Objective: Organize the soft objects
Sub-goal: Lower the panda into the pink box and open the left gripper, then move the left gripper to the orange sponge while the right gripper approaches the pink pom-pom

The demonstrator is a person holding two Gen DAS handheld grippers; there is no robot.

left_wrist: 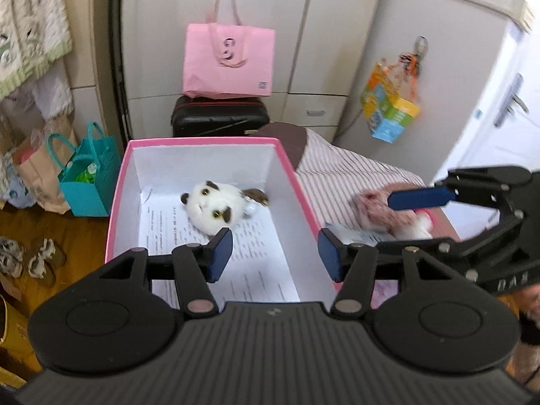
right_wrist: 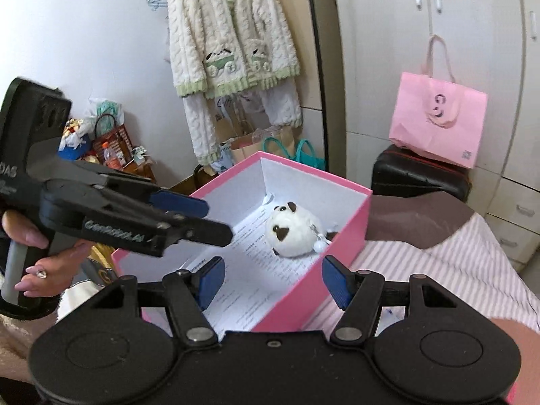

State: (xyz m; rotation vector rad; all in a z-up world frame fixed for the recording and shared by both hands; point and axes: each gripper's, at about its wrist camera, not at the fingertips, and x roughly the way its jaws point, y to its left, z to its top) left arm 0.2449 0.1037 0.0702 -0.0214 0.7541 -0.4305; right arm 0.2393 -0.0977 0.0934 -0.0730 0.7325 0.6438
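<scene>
The left tool (left_wrist: pixel 275 258) hangs over the near end of the pink box (left_wrist: pixel 118 182), its blue pads spread with nothing between them. The right tool (right_wrist: pixel 271 281) hovers over the box's near corner and right wall, likewise spread and empty.

Further in, on the printed paper sheets (left_wrist: pixel 260 263) lining the box floor, lies a round white plush animal head (left_wrist: pixel 216 207) with brown ear patches and a small white pompom on its far side. It rests ahead of both tools, clear of the pads.

The box is rigid card, pink outside and white inside, with straight tall walls. It stands on a bed with a pink-striped cover (left_wrist: pixel 337 168). To the right of the box, on that cover, lies a fuzzy pink-and-white plush toy (left_wrist: pixel 381 216), seen blurred behind the right tool's upper finger in the left wrist view.

Beyond stand a black hard case (left_wrist: pixel 219 118) bearing a pink paper bag (left_wrist: pixel 229 60), and a teal bag (left_wrist: pixel 89 182) on the floor.
</scene>
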